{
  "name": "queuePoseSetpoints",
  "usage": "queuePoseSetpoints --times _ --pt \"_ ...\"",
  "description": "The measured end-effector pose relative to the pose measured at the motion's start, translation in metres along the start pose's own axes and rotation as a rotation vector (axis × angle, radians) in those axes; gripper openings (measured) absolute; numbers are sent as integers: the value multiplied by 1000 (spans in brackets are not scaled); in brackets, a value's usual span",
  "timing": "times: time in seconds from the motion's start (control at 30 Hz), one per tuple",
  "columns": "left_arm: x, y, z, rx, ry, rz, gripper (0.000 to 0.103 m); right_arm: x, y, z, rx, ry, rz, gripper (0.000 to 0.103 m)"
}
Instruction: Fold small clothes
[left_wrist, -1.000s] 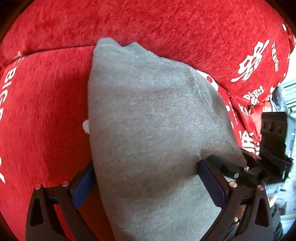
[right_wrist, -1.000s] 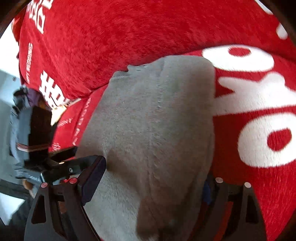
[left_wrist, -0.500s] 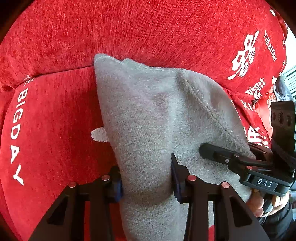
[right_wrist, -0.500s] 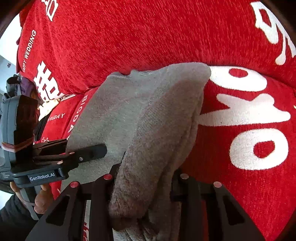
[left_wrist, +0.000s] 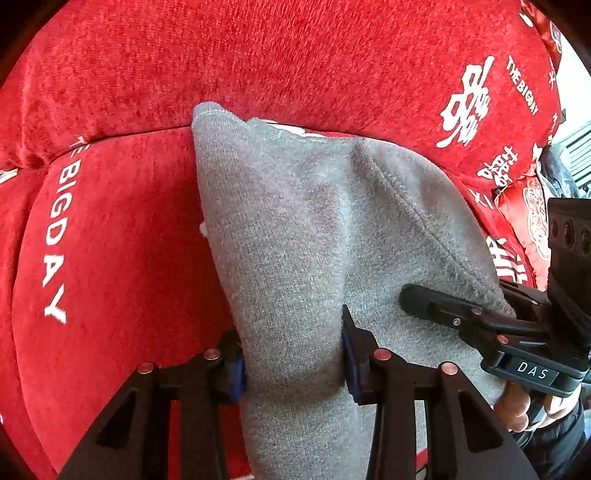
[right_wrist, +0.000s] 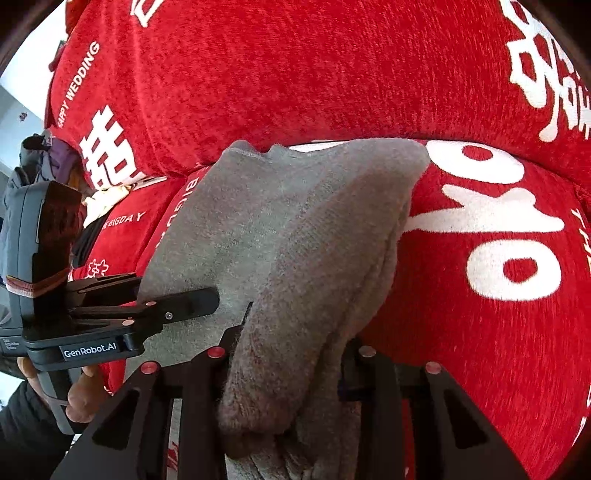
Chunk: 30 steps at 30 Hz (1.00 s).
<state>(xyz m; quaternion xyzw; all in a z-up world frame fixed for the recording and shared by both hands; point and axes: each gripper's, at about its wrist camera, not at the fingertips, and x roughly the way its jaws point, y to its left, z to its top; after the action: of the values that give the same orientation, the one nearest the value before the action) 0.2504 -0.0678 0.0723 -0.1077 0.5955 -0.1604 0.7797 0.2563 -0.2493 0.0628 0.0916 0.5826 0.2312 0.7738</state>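
A small grey fleece garment (left_wrist: 295, 221) lies on a red sofa seat, its far corner reaching the backrest crease. My left gripper (left_wrist: 293, 365) is shut on a bunched fold of its near left edge, blue pads pressing both sides. My right gripper (right_wrist: 291, 354) is shut on a thick fold of the same grey garment (right_wrist: 295, 229) at its near right edge. Both pinched edges are raised off the seat while the far end rests on the cushion. Each gripper shows in the other's view: the right gripper (left_wrist: 436, 302) at the right, the left gripper (right_wrist: 184, 302) at the left.
The red sofa seat (left_wrist: 122, 240) with white lettering spreads on both sides, and its backrest (left_wrist: 277, 62) rises right behind the garment. A person's hand (left_wrist: 521, 406) holds the right gripper's handle. Dark clothing (right_wrist: 44, 155) sits at the sofa's far left end.
Both grippers went from wide open around the garment's near edges to shut on bunched folds. Since then both have lifted, pulling the near edges up off the seat.
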Motion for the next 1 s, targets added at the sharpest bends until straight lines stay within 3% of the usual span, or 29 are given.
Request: queuePoseSetpoints --times 0.53,1.0 --pt "-46 15 -72 12 -21 24 41 -18 59 -55 -45 -9 -13 35" --pt "-60 24 -131 29 -28 86 41 -13 102 -106 -105 -19 -52 35"
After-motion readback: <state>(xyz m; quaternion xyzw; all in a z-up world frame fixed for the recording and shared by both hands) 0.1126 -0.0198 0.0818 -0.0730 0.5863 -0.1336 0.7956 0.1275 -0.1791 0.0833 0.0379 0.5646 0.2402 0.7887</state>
